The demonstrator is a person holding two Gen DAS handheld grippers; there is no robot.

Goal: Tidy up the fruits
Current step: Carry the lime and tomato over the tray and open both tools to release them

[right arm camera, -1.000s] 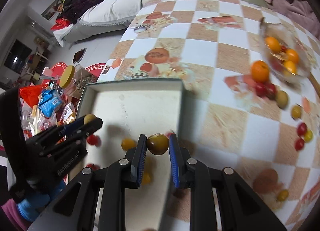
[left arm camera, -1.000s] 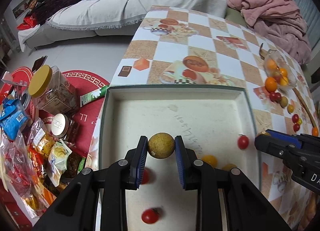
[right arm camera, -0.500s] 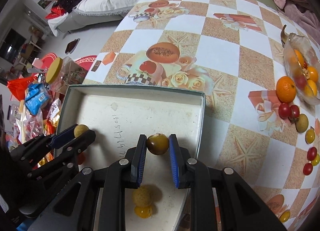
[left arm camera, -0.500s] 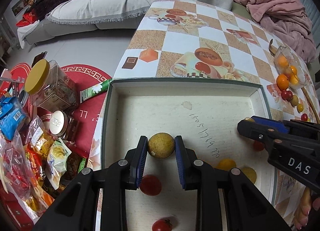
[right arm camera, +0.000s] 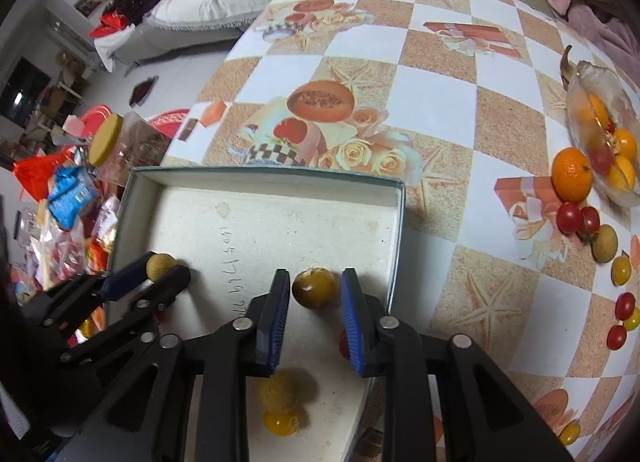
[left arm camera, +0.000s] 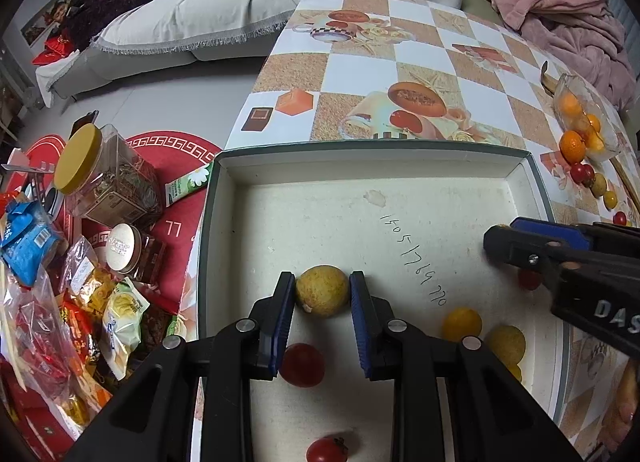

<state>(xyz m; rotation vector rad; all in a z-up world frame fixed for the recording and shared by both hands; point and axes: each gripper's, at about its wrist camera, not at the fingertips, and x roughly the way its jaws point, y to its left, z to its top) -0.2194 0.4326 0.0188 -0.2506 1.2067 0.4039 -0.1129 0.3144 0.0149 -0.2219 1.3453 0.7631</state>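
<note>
My left gripper (left arm camera: pixel 322 291) is shut on a pale yellow round fruit (left arm camera: pixel 322 291) over the left part of a shallow white box (left arm camera: pixel 372 150). It also shows in the right wrist view (right arm camera: pixel 160 267). My right gripper (right arm camera: pixel 315 289) has its jaws slightly apart around a brownish-yellow fruit (right arm camera: pixel 314 287), with small gaps at both pads, over the box's right part (right arm camera: pixel 396 246). In the box lie red tomatoes (left arm camera: pixel 301 364), an orange fruit (left arm camera: pixel 461 323) and a yellow fruit (left arm camera: pixel 505 344).
A glass bowl of oranges (right arm camera: pixel 604 134), a tangerine (right arm camera: pixel 572 174) and loose small tomatoes (right arm camera: pixel 576 218) lie on the checked tablecloth at right. Snack bags and jars (left arm camera: pixel 104 182) crowd the floor left of the table. A sofa (left arm camera: pixel 240 2) stands beyond.
Both grippers moved forward over the box. The right gripper's jaws have opened slightly around the brownish fruit; the left still clamps its fruit.
</note>
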